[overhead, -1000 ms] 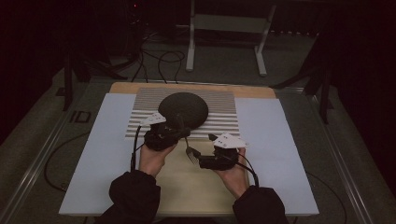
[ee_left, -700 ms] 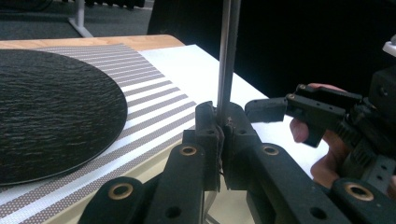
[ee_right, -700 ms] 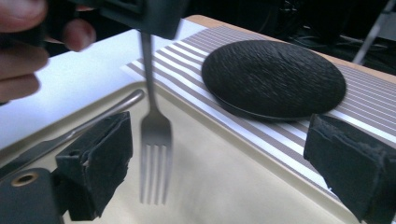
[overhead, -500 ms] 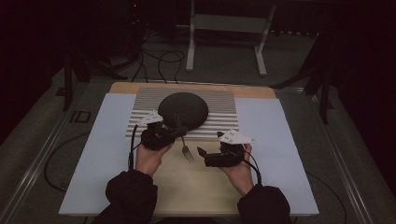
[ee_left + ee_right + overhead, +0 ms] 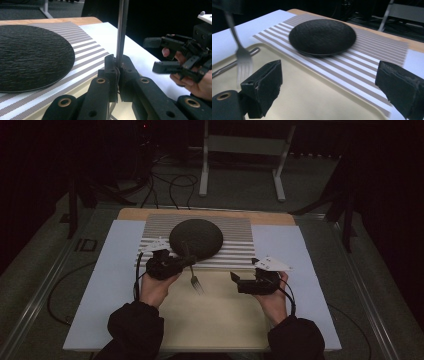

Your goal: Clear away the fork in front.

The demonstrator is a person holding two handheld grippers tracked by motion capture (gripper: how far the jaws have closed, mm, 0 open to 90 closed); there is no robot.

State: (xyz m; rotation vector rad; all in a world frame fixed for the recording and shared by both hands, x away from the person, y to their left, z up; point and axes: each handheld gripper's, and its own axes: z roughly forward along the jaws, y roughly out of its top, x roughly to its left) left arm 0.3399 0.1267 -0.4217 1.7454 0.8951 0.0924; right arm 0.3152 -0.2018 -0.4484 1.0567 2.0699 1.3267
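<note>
On the near middle of the surface, the left tool pinches the handle of a slim silver metal fork, its jaws pressed tight together around the stem as the left gripper view shows. From the high view the fork hangs with its tines pointing toward the near side, above a pale cream rectangular tray that lies at the near centre of the surface; whether the tines touch the tray cannot be told. In the right gripper view the fork shows blurred at the left edge, tines down over the tray. The right tool sits to the right of the fork and apart from it, its jaws having just been opening and now spread wide with nothing between them, as the right gripper view confirms. Just beyond the tray lies a grey-and-white striped placemat, and on it rests a round, dark, rough-textured plate, just to the far side of the left tool. A light blue-white sheet covers the surface under the placemat and tray. Both hands come in from the near edge, in dark sleeves.
</note>
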